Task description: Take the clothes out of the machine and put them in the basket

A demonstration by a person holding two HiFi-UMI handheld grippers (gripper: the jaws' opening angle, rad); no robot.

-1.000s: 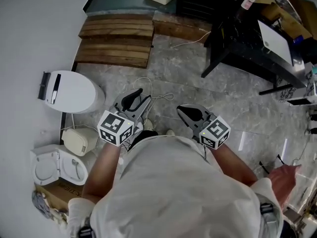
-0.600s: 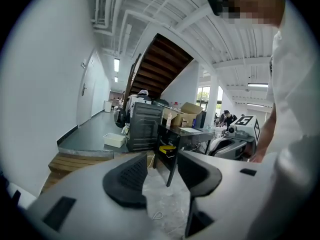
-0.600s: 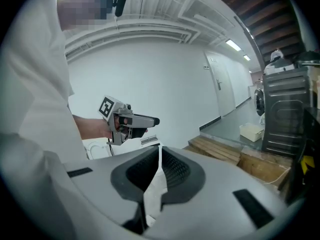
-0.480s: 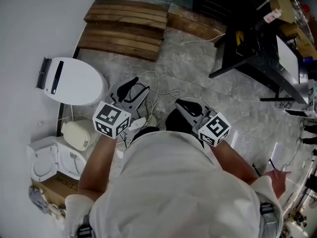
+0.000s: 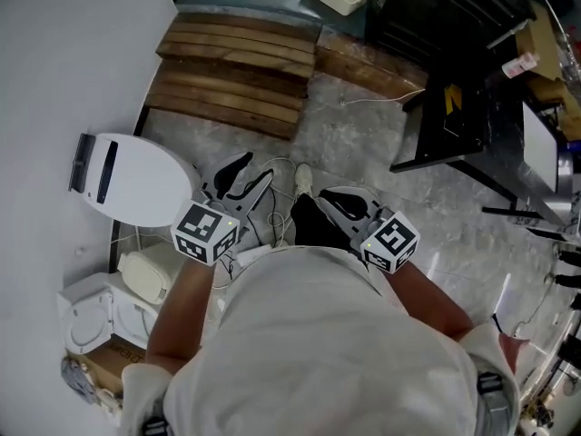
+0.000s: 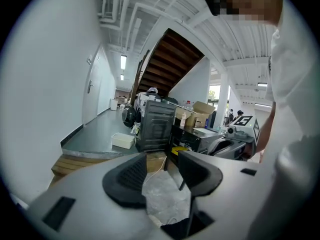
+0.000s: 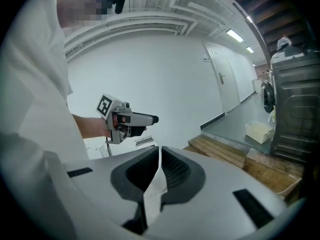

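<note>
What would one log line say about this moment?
left gripper: open, empty | right gripper: shut, empty | both above grey floor

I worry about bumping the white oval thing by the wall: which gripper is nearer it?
Left. The left gripper is close beside the white oval thing, apart from it; the right gripper lies beyond the left one.

From the head view we see a slatted wooden platform (image 5: 238, 80) at eleven o'clock, lying on the grey marbled floor (image 5: 363, 157). At nine o'clock is a white oval lid (image 5: 127, 180) against the wall. Below it, toward eight o'clock, are a small cream casing (image 5: 148, 275), a white toilet seat (image 5: 91, 321) and a cardboard box (image 5: 107, 363). Thin white cables (image 5: 277, 166) loop near the centre. A black table (image 5: 458, 121) stands at two o'clock.
</note>
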